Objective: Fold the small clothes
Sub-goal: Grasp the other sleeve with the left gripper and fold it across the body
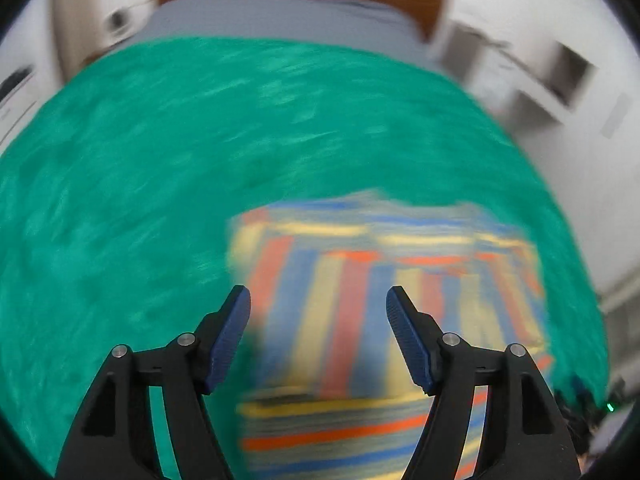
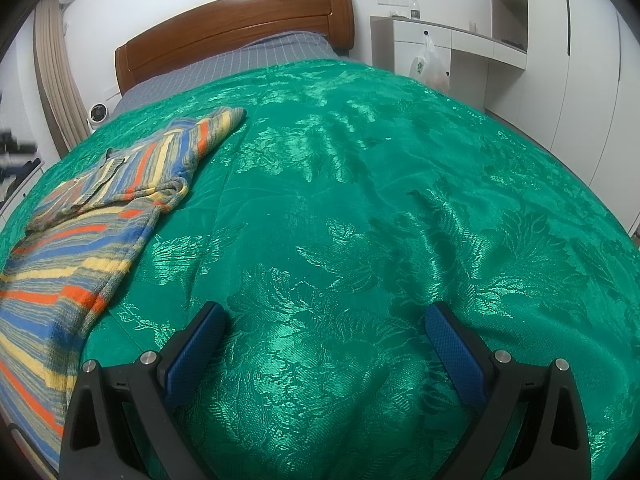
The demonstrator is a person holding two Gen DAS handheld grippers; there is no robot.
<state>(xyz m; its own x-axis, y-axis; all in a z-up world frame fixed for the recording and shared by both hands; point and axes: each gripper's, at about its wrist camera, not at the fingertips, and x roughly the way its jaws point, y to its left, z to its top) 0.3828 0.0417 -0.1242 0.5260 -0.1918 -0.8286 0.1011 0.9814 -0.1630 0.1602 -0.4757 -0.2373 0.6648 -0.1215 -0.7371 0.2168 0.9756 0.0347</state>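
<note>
A striped knitted garment in blue, yellow, orange and grey lies on the green bedspread, partly folded, with one sleeve laid across its body. In the blurred left wrist view the garment lies straight ahead and below. My left gripper is open and empty, just above the garment's near part. My right gripper is open and empty over bare bedspread, to the right of the garment.
A wooden headboard and grey checked sheet are at the far end of the bed. White cabinets with a hanging plastic bag stand at the right. A small white fan and curtains are at the left.
</note>
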